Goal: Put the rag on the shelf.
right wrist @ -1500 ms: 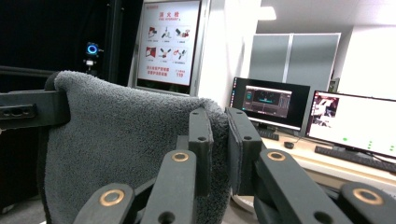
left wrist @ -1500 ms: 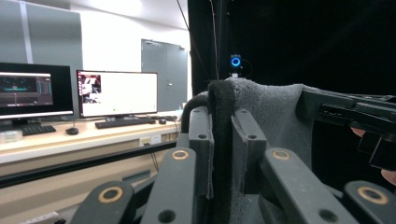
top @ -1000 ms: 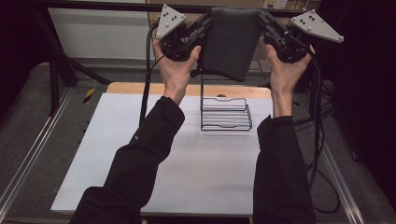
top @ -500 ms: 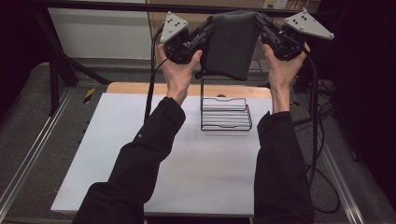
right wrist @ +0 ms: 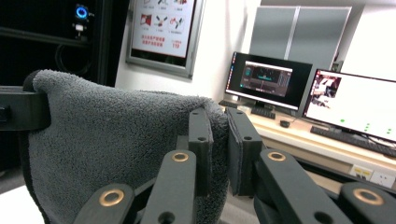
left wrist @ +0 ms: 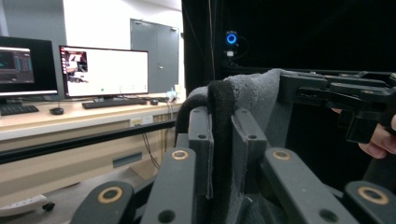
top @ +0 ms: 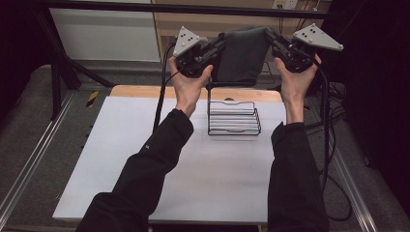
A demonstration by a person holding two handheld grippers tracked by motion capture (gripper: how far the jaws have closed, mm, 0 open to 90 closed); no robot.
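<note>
Both grippers are seen in the high view raised beyond the far edge of the white table [top: 145, 159], with a dark grey towel [top: 241, 58] stretched between them. One upper corner of the towel is clamped by the left gripper [top: 220, 46], the other by the right gripper [top: 268, 38], so that the cloth is hung flat and upright between the two. A black wire rack [top: 233, 117] is stood on the table below the towel, nearer the person, and no contact between cloth and rack can be made out. Black sleeves are worn on both forearms, which are stretched past either side of the rack.

From the left gripper view, the jaws are shown pressed together on a folded edge of the towel [left wrist: 224, 135], which is run up between the pads. Past the towel, the other gripper [left wrist: 345, 98] is seen gripping the far corner.

From the right gripper view, the jaws are likewise clenched on the towel [right wrist: 107, 149], whose edge is pinched between the pads, and the cloth is spread away from them toward the other gripper [right wrist: 23, 109] at its far corner.
</note>
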